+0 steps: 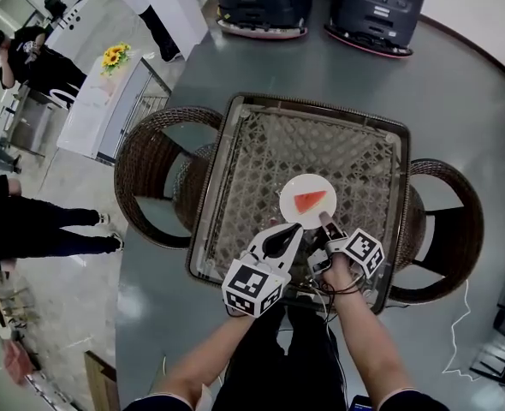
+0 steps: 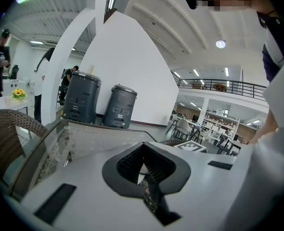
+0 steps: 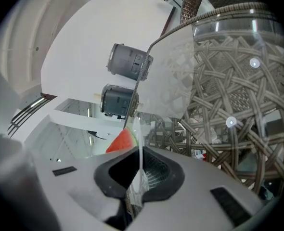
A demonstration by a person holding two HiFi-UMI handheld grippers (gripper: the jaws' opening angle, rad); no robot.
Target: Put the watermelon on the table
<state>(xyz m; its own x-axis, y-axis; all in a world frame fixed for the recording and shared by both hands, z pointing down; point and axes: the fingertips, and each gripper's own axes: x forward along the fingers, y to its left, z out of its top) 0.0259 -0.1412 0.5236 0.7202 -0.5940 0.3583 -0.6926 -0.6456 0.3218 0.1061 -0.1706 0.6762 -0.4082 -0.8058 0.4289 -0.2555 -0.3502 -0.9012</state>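
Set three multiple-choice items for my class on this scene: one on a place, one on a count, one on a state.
1. Where does the watermelon slice lie? A on the plate; B in a bowl; C on the floor.
2. How many wicker chairs flank the table? A one; B two; C four.
3. The right gripper is: A wide open; B shut on the plate's rim; C out of view.
Key: A, the red slice sits on the white plate; B, one chair each side; B, the rim stands between its closed jaws.
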